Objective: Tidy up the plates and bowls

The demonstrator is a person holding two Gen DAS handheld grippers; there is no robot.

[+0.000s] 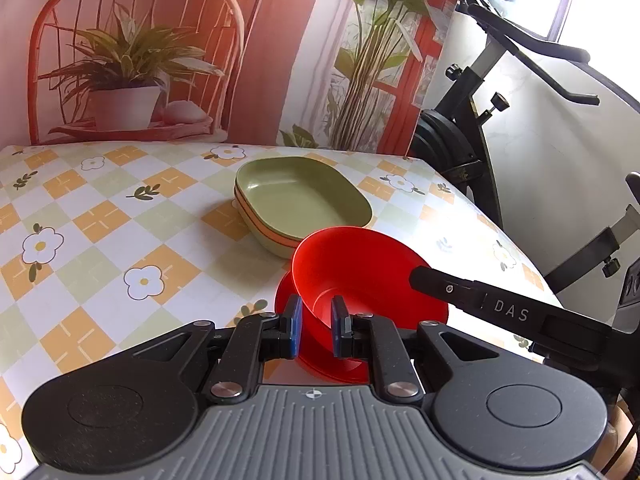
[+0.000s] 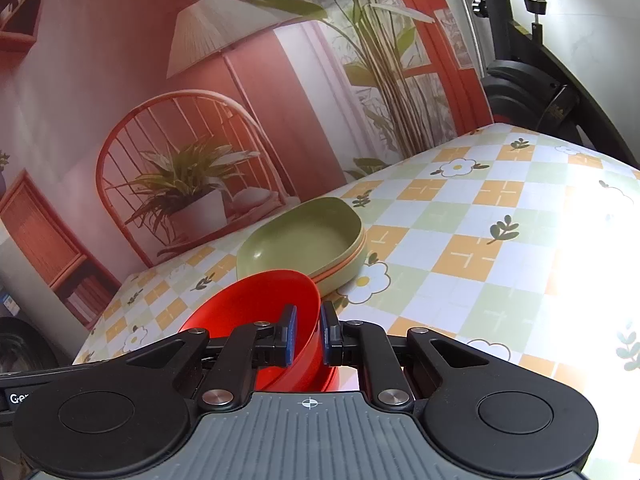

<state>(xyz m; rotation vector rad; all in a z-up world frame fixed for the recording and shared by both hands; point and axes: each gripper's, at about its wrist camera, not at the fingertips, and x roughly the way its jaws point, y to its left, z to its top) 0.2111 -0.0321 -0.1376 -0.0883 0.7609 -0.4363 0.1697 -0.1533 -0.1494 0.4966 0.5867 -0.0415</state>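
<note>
Your left gripper [image 1: 316,326] has its blue pads [image 1: 295,326] set on either side of the near wall of the red bowl [image 1: 360,264], one pad outside and one inside the rim. There is a visible gap between them, and whether they press the wall cannot be told from here. Your right gripper [image 2: 308,334] pinches the same red bowl [image 2: 256,304] on its opposite side, its pads closed narrow on the rim; in the left wrist view you can see one of its black fingers [image 1: 452,286] reaching in over the far rim.

Directly under the bowl, and right below both claws, lies a red plate [image 1: 340,368], or something flat and red of the same colour. The bowl sits tilted over it, not yet level. Whether there is more than one red piece beneath cannot be made out.

Just ahead of the claws, near the bowl but apart from it, stands the green stack [image 1: 300,204]: a green dish on top, a thin orange rim showing below it, and a pale one under that, so three nested, as best you can count. That pile looks finished.

So you appear to be at a late stage: one stack is done, and one red bowl is left to settle onto its red base. The checked tablecloth [image 1: 120,216] around you shows no other dishes.
</note>
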